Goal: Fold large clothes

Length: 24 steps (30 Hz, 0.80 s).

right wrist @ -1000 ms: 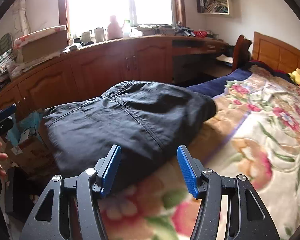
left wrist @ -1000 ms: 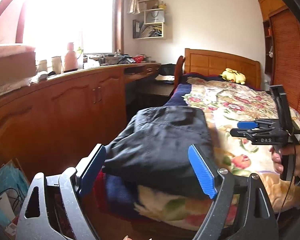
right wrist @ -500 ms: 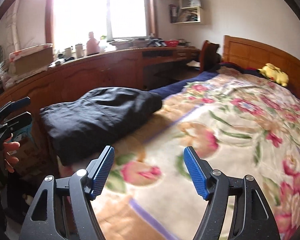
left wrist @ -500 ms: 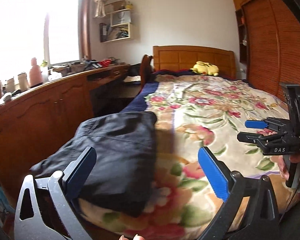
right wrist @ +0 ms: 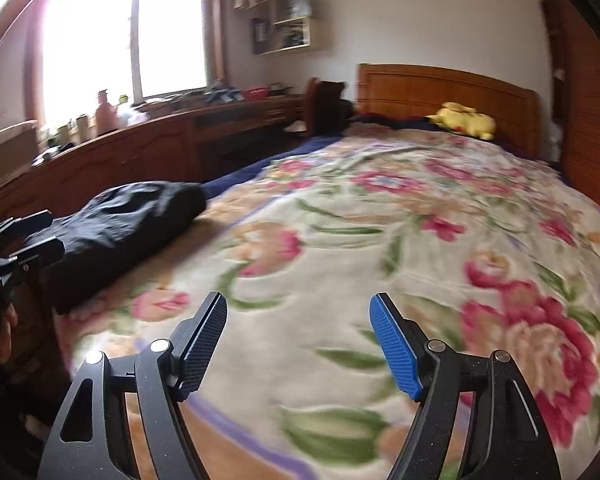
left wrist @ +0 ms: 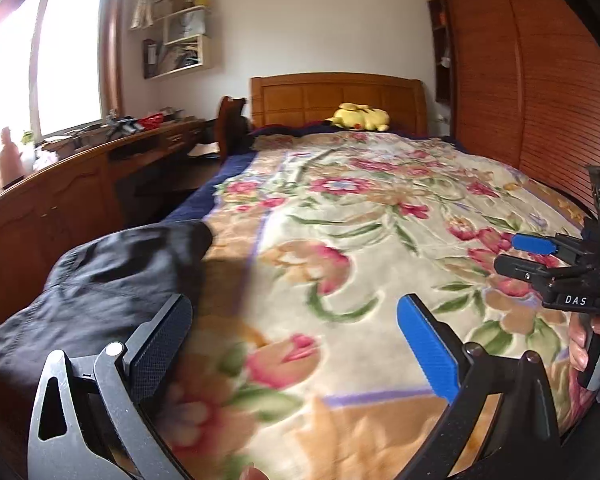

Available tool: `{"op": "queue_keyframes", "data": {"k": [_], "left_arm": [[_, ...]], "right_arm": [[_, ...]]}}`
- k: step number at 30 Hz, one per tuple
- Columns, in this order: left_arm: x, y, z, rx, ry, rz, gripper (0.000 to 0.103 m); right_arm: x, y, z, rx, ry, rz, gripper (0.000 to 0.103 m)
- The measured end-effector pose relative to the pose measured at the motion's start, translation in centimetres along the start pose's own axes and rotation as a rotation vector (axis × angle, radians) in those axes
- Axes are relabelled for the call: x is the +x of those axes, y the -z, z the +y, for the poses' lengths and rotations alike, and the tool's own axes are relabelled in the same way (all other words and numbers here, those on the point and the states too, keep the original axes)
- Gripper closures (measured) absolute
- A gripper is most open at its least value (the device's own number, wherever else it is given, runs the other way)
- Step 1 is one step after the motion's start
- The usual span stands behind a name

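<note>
The bed (left wrist: 380, 216) fills both views, its plush floral blanket (right wrist: 380, 240) soft, thick and lightly quilted, running lengthwise toward a wooden headboard (left wrist: 336, 96) where a yellow plush toy (left wrist: 358, 117) lies. The task's thing, a dark garment (left wrist: 112, 280), sits as a bulky folded bundle at the near left corner of the bed, along the edge that faces the wooden cabinets (left wrist: 44, 216); its long axis runs roughly along that edge, toward the headboard. It looks like a matte, woven cloth with soft creases and rounded folds. The move to come turns on this: the bundle lies off to the left of both claws, and the left gripper (left wrist: 296, 344) is plainly the nearer, its left finger overlapping the cloth in the picture, though I cannot tell whether it touches. Its jaws stand wide with only blanket between them. The right gripper (right wrist: 300, 344), well apart from the bundle and aimed at bare blanket, also stands open and holds nothing
</note>
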<state>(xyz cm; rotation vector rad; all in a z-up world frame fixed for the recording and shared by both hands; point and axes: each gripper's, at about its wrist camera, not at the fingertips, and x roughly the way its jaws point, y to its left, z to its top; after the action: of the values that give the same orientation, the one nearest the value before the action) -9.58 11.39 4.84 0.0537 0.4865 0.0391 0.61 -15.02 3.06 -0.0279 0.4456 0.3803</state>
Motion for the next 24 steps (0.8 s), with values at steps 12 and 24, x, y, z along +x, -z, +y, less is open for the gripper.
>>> {"op": "queue_keyframes", "data": {"k": [12,24], "left_arm": [[5.0,-1.7,-10.3,0.054,0.11,0.002,0.0],[7.7,-3.7,-15.1,0.018,0.154,-0.068,0.0]], "right_arm": [[-3.6,1.8,-4.6,0.091,0.176,-0.044,0.027],[-7.3,3.1,-5.2,0.122,0.311,-0.16,0.027]]}}
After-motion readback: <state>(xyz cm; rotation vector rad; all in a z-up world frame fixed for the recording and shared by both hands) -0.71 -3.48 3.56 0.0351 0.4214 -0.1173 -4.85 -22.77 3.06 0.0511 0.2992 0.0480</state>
